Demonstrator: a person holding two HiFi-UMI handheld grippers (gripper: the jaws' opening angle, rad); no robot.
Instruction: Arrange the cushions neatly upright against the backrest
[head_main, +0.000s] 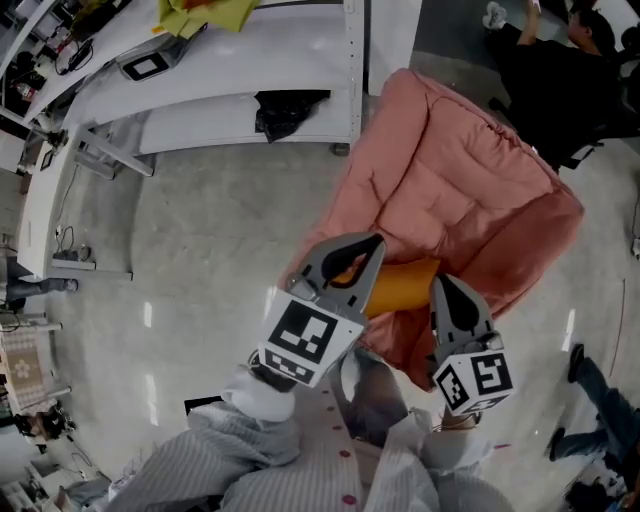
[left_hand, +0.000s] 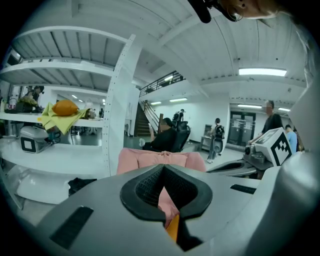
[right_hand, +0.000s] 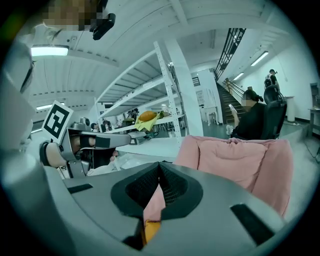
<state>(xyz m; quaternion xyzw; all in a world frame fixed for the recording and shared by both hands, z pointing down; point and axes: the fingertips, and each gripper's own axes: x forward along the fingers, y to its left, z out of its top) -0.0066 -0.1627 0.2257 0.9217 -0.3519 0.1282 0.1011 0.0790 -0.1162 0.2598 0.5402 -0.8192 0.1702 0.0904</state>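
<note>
Jaws of the left gripper (head_main: 366, 250) and the right gripper (head_main: 443, 291) are pressed together, holding nothing, just over the orange cushion (head_main: 405, 284) lying low at the front of the pink armchair (head_main: 455, 170); probably still the approach; next, part the jaws, pinch its edge and stand it up.

Cushion across the chair's front, a gripper at each end

Here the orange fabric cushion (head_main: 405, 285) lies across the front of the pink padded fabric armchair (head_main: 480, 190), with the backrest behind it on the far side. The left gripper (head_main: 372, 245) is at its left end and the right gripper (head_main: 441, 284) at its right end, so the cushion sits between them. Left of the chair stands the white metal shelf unit (head_main: 230, 60), with a crumpled black item (head_main: 288, 108) on its lower board and a yellow cloth (head_main: 205, 12) on top. Beyond the chair sits a person in black clothing (head_main: 550, 65).
</note>
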